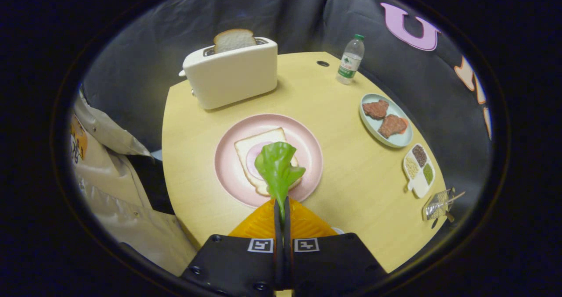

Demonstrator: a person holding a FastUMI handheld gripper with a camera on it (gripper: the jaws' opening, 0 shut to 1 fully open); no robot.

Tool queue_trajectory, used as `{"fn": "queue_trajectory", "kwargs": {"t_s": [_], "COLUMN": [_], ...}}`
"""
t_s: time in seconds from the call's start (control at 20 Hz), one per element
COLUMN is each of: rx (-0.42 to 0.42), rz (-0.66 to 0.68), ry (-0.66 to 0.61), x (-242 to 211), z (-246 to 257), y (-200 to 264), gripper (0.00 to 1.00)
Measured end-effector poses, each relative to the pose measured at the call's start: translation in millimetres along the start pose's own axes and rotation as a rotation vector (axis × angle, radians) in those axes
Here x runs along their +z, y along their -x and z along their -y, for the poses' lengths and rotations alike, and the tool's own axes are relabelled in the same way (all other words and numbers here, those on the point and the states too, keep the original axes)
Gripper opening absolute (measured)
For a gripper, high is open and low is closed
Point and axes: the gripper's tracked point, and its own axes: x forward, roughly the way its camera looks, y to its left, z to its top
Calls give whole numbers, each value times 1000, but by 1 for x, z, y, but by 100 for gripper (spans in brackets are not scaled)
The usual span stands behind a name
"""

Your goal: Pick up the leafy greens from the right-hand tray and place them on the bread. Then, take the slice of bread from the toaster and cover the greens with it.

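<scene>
Tongs [281, 207] pinching ruffled leafy greens [277, 165] over square bread [254, 150]

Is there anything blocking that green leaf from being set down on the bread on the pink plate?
Nothing visible does. The gripper is shut on the leafy greens, which hang just ahead of the fingers over the bread on the pink plate.

My orange-fingered gripper [281, 207], pinched on the green plastic lettuce leaf [277, 167], has bare yellow wooden table [347, 156] either side of the pink plate [228, 156]; beyond stands the white toaster [230, 73].
</scene>
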Motion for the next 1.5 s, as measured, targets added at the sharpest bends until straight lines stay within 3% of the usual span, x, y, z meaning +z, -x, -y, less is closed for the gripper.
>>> {"fn": "queue_trajectory", "kwargs": {"t_s": [0.3,0.8,1.15,1.5], "rx": [-4,85,9,8], "rz": [-2,-23,-71,-40], "ry": [29,25,29,-1], "x": [23,53,51,58], "z": [-8,-44,-26,-29], "y": [-30,-74,-92,-84], "gripper": [3,10,19,84]}}
